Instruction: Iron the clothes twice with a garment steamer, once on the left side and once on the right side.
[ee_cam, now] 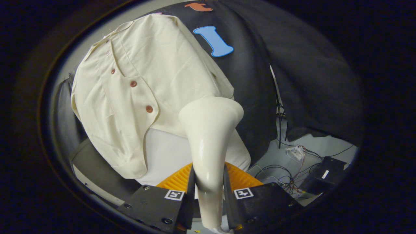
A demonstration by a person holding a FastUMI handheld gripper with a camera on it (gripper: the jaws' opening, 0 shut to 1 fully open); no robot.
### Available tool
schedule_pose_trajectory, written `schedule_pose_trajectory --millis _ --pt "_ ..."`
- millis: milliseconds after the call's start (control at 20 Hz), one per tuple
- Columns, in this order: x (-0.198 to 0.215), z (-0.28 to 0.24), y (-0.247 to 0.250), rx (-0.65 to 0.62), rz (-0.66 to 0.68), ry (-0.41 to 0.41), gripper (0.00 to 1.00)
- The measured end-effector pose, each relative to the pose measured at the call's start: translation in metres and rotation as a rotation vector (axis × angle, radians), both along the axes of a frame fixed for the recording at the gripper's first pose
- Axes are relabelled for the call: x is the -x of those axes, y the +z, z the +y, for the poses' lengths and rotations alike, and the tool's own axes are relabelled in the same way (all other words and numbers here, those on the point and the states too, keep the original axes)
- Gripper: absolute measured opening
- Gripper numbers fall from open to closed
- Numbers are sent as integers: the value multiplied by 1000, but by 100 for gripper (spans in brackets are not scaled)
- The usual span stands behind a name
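Between your gripper's point(208, 191) closed fingers sits the steamer point(209, 136), gripped by its handle, its head against the cream shirt point(130, 97) beside the button placket. Keep the head flat and glide steadily along that side.

Even, soft light; sharp centre, strong fisheye bending at edges

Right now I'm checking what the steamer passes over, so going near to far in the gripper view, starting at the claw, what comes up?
Claw shut on the glossy cream steamer handle → flared cream steamer head → cream button-front shirt → black cloth booth wall.
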State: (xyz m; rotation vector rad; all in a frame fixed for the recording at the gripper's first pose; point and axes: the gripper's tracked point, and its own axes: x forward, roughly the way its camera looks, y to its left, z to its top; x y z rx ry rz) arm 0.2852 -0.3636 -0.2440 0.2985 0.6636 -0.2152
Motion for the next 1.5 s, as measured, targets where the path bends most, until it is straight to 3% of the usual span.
schedule_pose_trajectory --millis 650,1200,1500 --pt "55 73 81 35 -110 25 41" --pt "92 174 167 107 -279 147 41" --pt "102 255 215 129 -402 236 41"
